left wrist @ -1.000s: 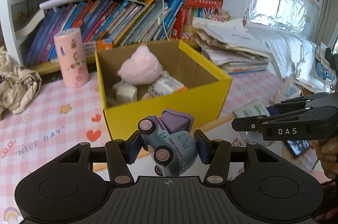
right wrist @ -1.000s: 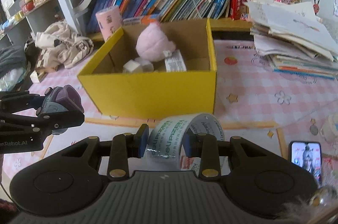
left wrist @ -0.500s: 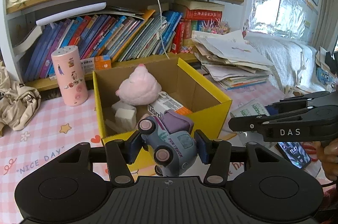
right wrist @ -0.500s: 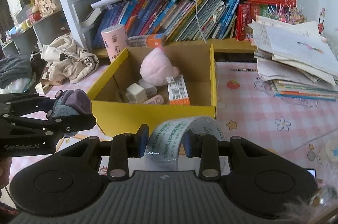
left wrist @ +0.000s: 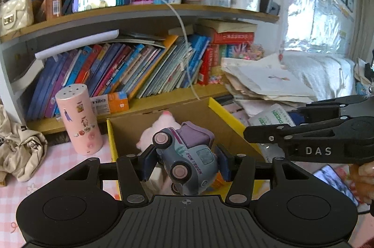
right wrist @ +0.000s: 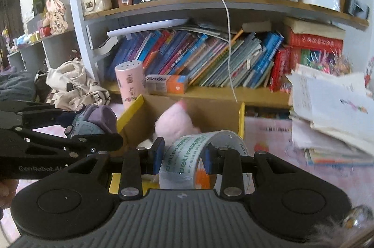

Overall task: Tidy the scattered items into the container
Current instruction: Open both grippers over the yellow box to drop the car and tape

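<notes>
At lower centre of the left wrist view, the left claw (left wrist: 184, 160) is clamped on a toy truck (left wrist: 187, 159): grey-blue body, purple block at its rear, pink-hubbed wheels, "FUN TRUCK" lettered on the flank. It sits tilted between the pads, one wheel side turned up toward the camera. Directly behind it in the frame lies the open cardboard box (left wrist: 224, 111), yellow outside and plain brown inside, with a pink plush toy (left wrist: 161, 128) against its back wall.

At lower centre of the right wrist view, the right claw (right wrist: 183, 155) grips a roll of clear packing tape (right wrist: 198, 154) printed with green lettering; the pads press the roll's two flat sides, and its open core faces right and upward. The box's yellow rim shows just beyond the roll. Motion blur softens the right of this frame.

Each claw appears in the other's view, at mid-height near the frame edge, with its load held beside the box. A pink cylindrical container (left wrist: 78, 118) stands upright on the pink checked tabletop (left wrist: 58, 168), left of the box.
</notes>
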Available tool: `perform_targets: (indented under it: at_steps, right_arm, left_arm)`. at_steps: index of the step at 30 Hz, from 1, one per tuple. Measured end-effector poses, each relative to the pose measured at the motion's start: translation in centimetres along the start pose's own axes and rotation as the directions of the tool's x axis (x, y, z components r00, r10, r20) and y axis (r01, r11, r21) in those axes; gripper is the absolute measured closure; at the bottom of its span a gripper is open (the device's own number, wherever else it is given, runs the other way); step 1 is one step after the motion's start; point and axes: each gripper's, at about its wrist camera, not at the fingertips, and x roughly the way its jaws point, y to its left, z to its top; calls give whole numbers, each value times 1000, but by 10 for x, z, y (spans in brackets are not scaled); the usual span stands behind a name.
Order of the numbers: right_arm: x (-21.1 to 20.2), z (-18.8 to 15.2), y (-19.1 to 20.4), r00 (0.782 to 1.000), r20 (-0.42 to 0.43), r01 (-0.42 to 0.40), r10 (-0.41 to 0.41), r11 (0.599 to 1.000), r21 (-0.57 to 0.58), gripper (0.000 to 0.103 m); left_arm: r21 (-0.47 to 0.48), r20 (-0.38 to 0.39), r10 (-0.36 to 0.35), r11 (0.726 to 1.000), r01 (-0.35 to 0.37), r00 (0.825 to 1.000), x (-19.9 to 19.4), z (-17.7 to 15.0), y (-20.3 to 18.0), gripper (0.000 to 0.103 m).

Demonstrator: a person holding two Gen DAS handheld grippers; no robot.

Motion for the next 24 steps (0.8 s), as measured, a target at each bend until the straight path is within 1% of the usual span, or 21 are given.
perform_targets:
  at_steps: [3, 7, 10, 15, 19, 24]
  right_arm:
    - [25, 9, -3, 1000, -24, -11, 10, 1000, -12, 72]
    - [50, 13, -4, 998, -51, -27, 25, 999, -33, 72]
    - [69, 12, -8, 996, -85, -30, 27, 999, -33, 72]
    - [97, 6, -15, 988, -152, -25, 21, 999, -26, 71]
    - [109, 3, -18, 983, -179, -31, 26, 999, -27, 74]
    - [117, 4, -18, 981, -189, -36, 29, 999, -34, 75]
  left_arm:
    - [3, -20, 9, 1000, -8, 1000, 18, 3, 4, 51]
    - [-6, -68, 15, 1000, -16, 998, 39, -2, 12, 51]
    - [-15, -110, 26, 999, -28, 994, 54, -7, 18, 51]
    - [-15, -160, 33, 999, -35, 987, 74, -12, 24, 51]
    - [-13, -187, 35, 999, -38, 982, 85, -16, 27, 51]
    - [-8, -204, 42, 999, -45, 978, 91, -19, 27, 52]
